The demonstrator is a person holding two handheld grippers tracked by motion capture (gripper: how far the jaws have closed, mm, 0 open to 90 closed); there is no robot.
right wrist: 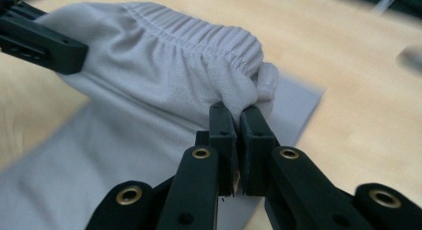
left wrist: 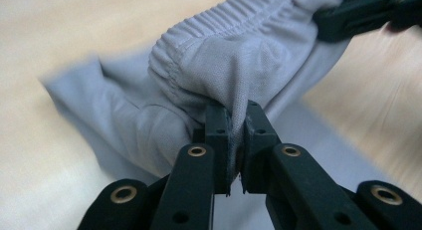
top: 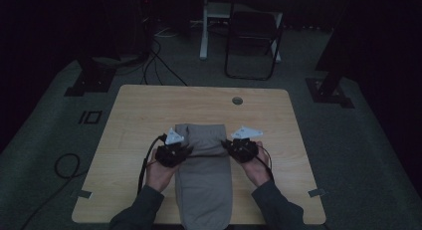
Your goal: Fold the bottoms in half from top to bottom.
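A pair of grey trousers (top: 204, 175) lies lengthwise on the wooden table (top: 129, 120), its elastic waistband (left wrist: 224, 28) folded over and lifted off the wood. My left gripper (top: 186, 149) is shut on the trousers' left edge; in the left gripper view the cloth (left wrist: 234, 85) is pinched between the black pads of my left gripper (left wrist: 235, 128). My right gripper (top: 226, 144) is shut on the right edge, and the right gripper view shows the gathered waistband (right wrist: 219, 46) squeezed in my right gripper (right wrist: 238, 125). The trousers' lower end hangs past the near table edge.
A round cable hole (top: 237, 100) sits near the table's far edge. Beyond the table stand a black folding chair (top: 251, 38), a white table leg (top: 204, 26) and dark stands with cables on the carpet. Bare wood lies on both sides of the trousers.
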